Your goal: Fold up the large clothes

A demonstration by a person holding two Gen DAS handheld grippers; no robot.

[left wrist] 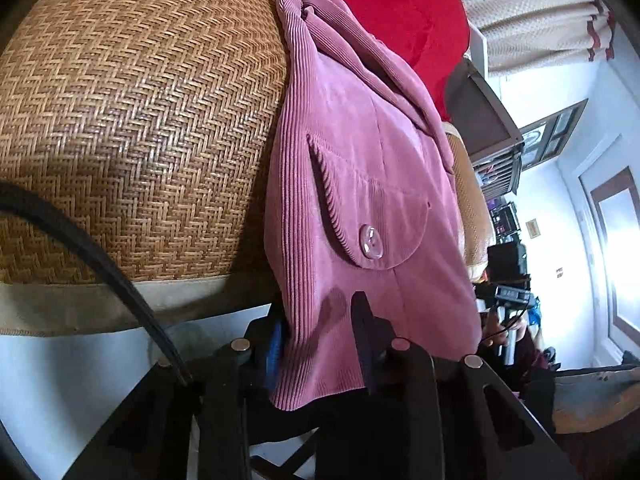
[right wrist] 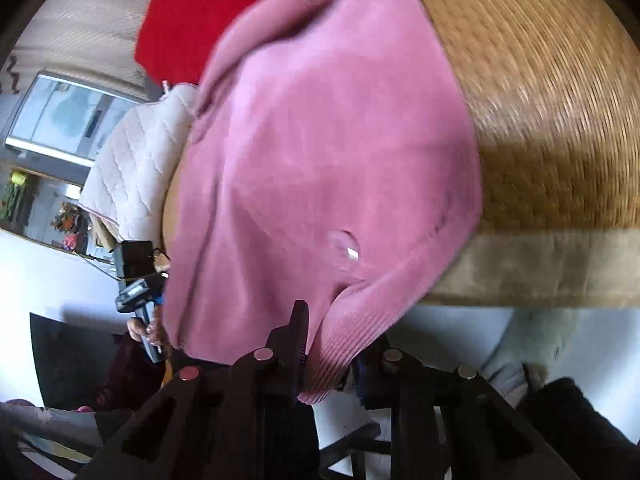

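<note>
A pink corduroy jacket [left wrist: 360, 168] lies on a woven rattan mat [left wrist: 140, 120], and its hem hangs over the mat's near edge. A pocket flap with a clear button [left wrist: 370, 242] faces up. My left gripper [left wrist: 320, 340] is shut on one hem corner, with cloth bunched between its black fingers. In the right wrist view, which is blurred, the same jacket [right wrist: 320, 152] spreads over the mat [right wrist: 552, 100]. There my right gripper [right wrist: 332, 356] is shut on the other hem corner, a ribbed fold pinched between its fingers.
A red cloth [left wrist: 400, 8] lies past the jacket's collar. A white quilted pad [right wrist: 136, 168] sits beside the jacket. The mat has a beige border [right wrist: 540, 268] along its near edge, with white surface below. A black cable [left wrist: 100, 264] crosses the left view. Furniture and a door stand far off.
</note>
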